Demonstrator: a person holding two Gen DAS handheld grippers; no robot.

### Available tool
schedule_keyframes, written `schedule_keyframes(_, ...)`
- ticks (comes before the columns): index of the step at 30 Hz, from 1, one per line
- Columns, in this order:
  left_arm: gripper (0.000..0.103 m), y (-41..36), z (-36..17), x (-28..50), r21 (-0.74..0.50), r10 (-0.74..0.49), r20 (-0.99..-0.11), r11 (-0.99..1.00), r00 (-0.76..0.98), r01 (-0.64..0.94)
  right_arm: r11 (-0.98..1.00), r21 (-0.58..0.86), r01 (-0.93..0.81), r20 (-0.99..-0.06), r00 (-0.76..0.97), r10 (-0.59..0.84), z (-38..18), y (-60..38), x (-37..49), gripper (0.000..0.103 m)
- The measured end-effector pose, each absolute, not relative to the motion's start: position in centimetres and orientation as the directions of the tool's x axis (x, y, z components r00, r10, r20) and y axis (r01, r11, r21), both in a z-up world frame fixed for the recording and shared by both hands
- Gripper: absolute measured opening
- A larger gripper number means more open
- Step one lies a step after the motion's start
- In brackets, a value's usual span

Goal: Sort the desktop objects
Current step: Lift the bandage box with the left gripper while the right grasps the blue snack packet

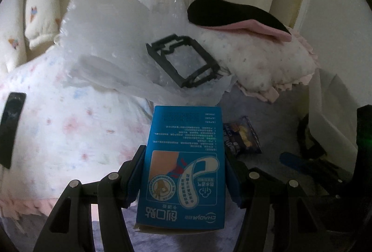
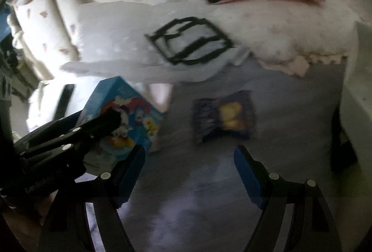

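Observation:
My left gripper (image 1: pixel 183 173) is shut on a blue plaster box (image 1: pixel 183 159) and holds it above the grey-purple bedsheet (image 1: pixel 279 117). In the right wrist view the same box (image 2: pixel 130 112) shows at the left with the left gripper's black fingers (image 2: pixel 102 126) clamped on it. My right gripper (image 2: pixel 189 173) is open and empty over the sheet (image 2: pixel 209 193). A dark snack packet (image 2: pixel 223 117) lies on the sheet just beyond it; it also shows in the left wrist view (image 1: pixel 241 135). A black plastic frame (image 1: pixel 183 59) rests on bubble wrap.
Clear bubble wrap (image 1: pixel 111 42) lies over a floral pillow (image 1: pixel 69 117). A second pillow (image 1: pixel 267 59) carries a black and pink insole (image 1: pixel 237 17). A black remote (image 1: pixel 11 128) lies on the left pillow. Dark gear and a white sheet (image 1: pixel 330 126) stand at the right.

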State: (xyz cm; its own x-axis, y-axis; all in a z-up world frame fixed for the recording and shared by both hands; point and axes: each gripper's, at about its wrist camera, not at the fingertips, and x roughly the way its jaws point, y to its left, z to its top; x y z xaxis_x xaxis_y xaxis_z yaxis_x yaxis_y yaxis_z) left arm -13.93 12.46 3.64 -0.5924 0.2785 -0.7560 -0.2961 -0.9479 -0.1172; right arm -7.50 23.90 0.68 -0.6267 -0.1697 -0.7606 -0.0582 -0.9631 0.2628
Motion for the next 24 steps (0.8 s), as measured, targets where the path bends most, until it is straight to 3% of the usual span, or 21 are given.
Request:
schedule_keyframes(9, 0.058, 15.2, 2.0, -16.4, -0.055, 0.233, -0.768, -0.952, -0.596, -0.301, -0.989, 0.136, -0.059, -0.777, -0.625, -0.070, -1.5, 24.4, -11.4, 0.079)
schedule_keyframes(24, 0.057, 15.4, 0.4, -18.8, -0.115, 0.260, -0.766, -0.955, -0.588, -0.273, -0.972, 0.167, -0.165, -0.799, -0.601, -0.035, -6.3, 25.9, -15.4, 0.080)
